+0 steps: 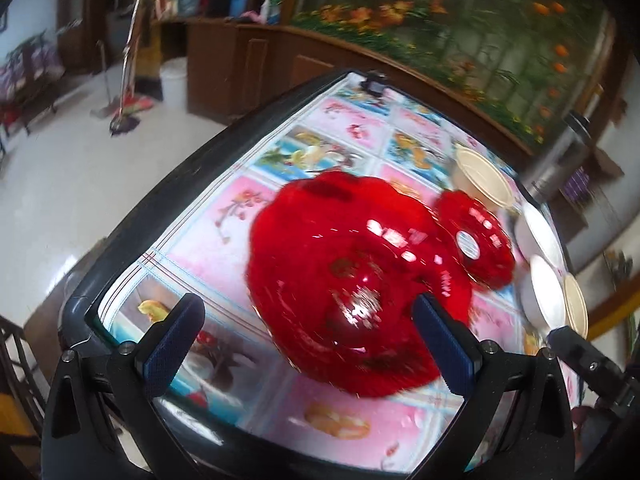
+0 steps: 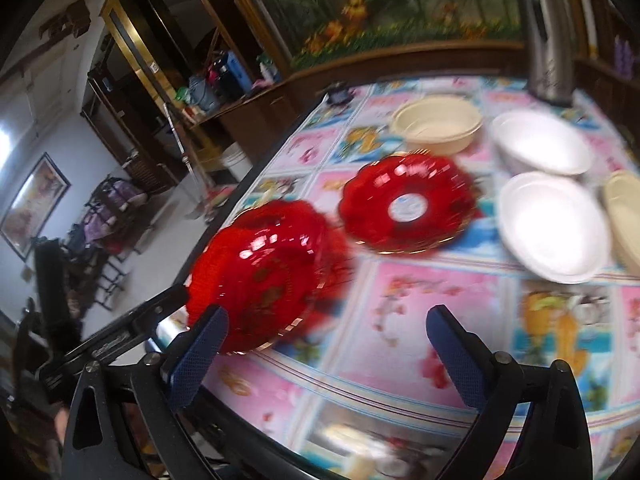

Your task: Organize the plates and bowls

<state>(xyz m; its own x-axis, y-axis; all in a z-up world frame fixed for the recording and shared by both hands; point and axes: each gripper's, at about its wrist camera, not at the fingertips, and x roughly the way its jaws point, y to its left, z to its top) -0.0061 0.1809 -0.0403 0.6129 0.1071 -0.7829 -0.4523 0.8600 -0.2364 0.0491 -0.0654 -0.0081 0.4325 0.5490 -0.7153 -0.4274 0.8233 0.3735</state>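
Blue-padded fingers of the left gripper (image 1: 308,344) stand spread, nothing pinched, straddling the near red scalloped glass dish (image 1: 352,280) on the floral tablecloth (image 1: 224,216). Right gripper (image 2: 326,348) is spread too, empty, with that dish (image 2: 264,268) at its left finger near the table's left edge. A second red dish (image 2: 408,204) lies farther right, beside two white plates (image 2: 552,224) and cream bowls (image 2: 438,122). Glass likely handles stiff, slick and breakable; its wavy rim looks the best place to pinch.

Patterned table (image 2: 420,300) with red plates (image 2: 408,204), pale bowls (image 2: 438,122), flask (image 2: 546,36).
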